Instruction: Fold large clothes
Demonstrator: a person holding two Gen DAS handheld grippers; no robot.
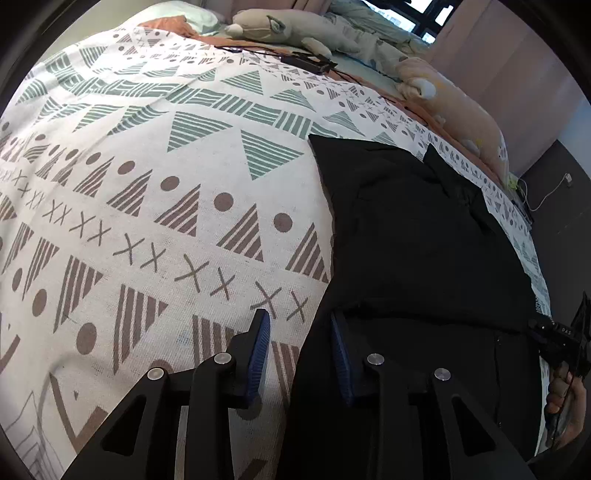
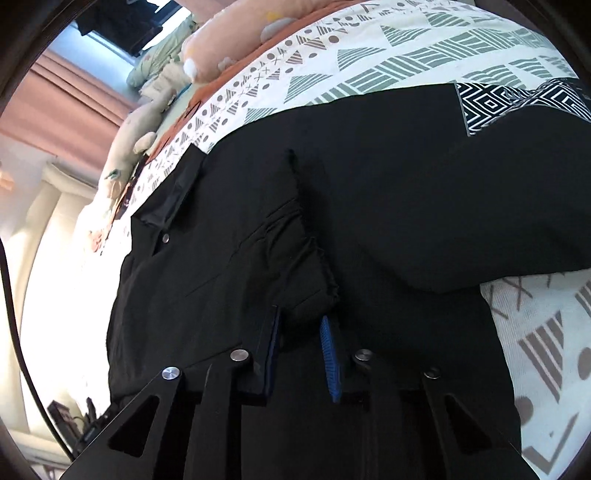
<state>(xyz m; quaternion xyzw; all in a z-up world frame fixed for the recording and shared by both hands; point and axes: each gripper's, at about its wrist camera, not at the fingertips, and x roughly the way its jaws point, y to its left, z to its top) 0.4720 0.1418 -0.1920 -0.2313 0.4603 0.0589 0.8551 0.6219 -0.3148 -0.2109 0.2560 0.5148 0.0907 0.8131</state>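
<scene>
A large black garment (image 1: 417,236) lies partly folded on a patterned bedspread (image 1: 155,177). My left gripper (image 1: 300,332) is open, its jaws straddling the garment's left edge, close above the bed. In the right wrist view the same black garment (image 2: 388,192) fills the middle, with a snap button and a gathered cuff (image 2: 314,266) lying just ahead of the fingers. My right gripper (image 2: 300,325) is open over the cloth by the cuff, holding nothing. The hand with the right gripper shows at the left view's right edge (image 1: 565,354).
Stuffed toys (image 1: 266,29) and a peach pillow (image 1: 461,107) lie along the far side of the bed, with a black cable and device (image 1: 314,62) near them. A black-and-white patterned cloth (image 2: 524,99) lies past the garment. The bed edge and floor are at right (image 1: 554,199).
</scene>
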